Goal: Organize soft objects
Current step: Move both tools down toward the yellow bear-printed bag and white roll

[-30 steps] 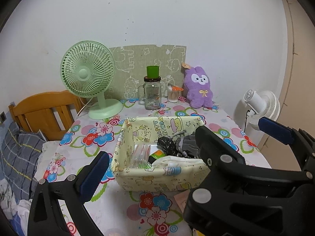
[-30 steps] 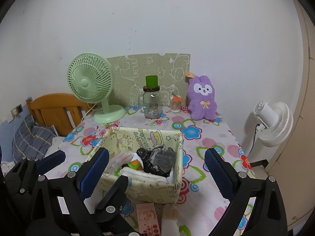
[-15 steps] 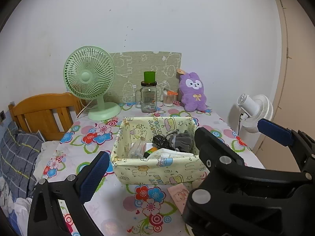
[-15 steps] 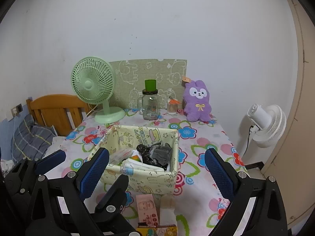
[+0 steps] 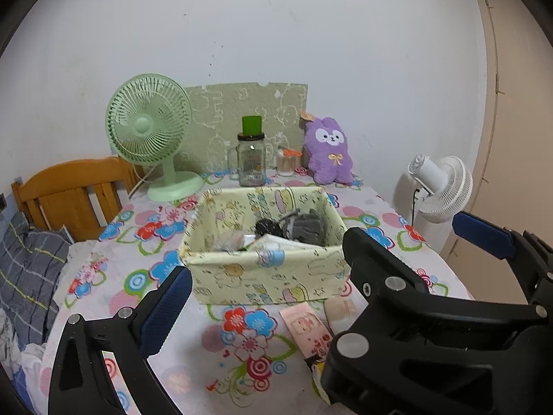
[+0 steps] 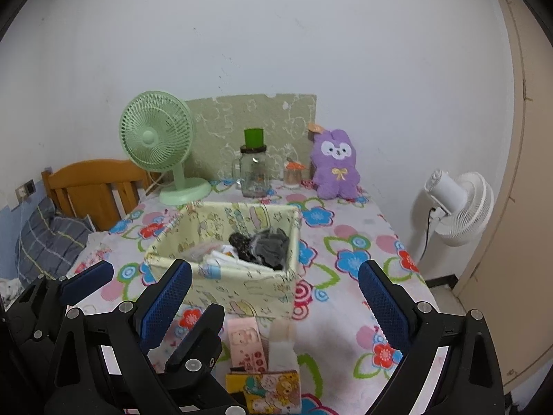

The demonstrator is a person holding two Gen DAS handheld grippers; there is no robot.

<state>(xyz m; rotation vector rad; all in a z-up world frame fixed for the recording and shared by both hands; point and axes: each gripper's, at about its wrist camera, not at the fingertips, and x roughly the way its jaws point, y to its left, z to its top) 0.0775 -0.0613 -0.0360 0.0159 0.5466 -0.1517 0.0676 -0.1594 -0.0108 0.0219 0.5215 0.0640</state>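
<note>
Both grippers, left (image 5: pixel 321 273) & right (image 6: pixel 273 297), are held w/ fingers spread, empty, near side of fabric bin (image 6: pixel 242 290), presumably lined up for packets (image 6: pixel 243 342) lying there.

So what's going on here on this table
A person holds two grippers above a flowered table, both open and empty. The left gripper and right gripper hang just short of a fabric basket that already holds a grey cloth and other small items. A pink packet, a white packet and a cartoon pouch lie in front of it. A purple plush sits at the back by the wall.
</note>
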